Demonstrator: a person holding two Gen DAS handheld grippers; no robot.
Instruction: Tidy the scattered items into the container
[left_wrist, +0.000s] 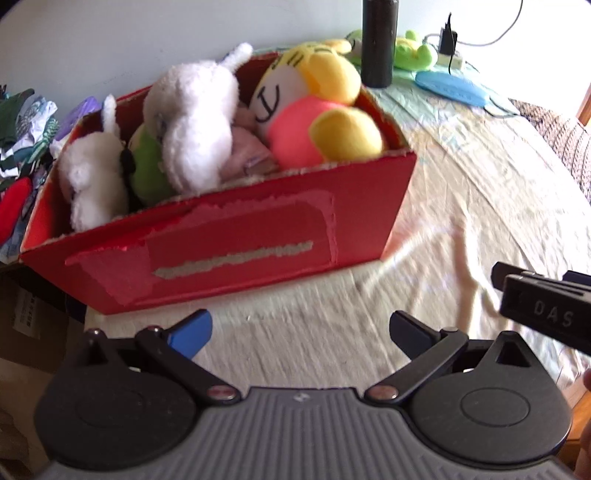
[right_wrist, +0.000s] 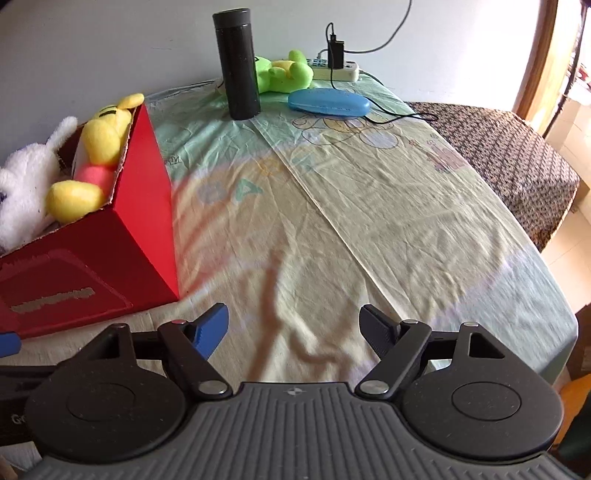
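A: How do the two tools stand?

B: The left hand-held gripper (left_wrist: 300, 330) has its jaws spread wide over bare cloth, nothing between them. The right hand-held gripper (right_wrist: 293, 326) is just as wide apart and empty too; no earlier view is at hand to compare.

A: And the container?

B: The red box (left_wrist: 258, 236) sits on the counter (right_wrist: 369, 221) towards its left edge, just ahead of the left hand-held gripper and ahead-left of the right one. It is packed with a white plush (left_wrist: 192, 122), a second white plush (left_wrist: 92, 173), a green plush (left_wrist: 147, 170) and a yellow-and-pink plush (left_wrist: 314, 110).

A: Anything loose?

B: At the far edge, a green frog plush (right_wrist: 282, 72) lies behind a tall black flask (right_wrist: 238, 59), touching or nearly so. Beside it are a blue case (right_wrist: 328, 103) and a white power strip (right_wrist: 340, 70) with a cable. The open cloth between them and the right hand-held gripper is unobstructed.
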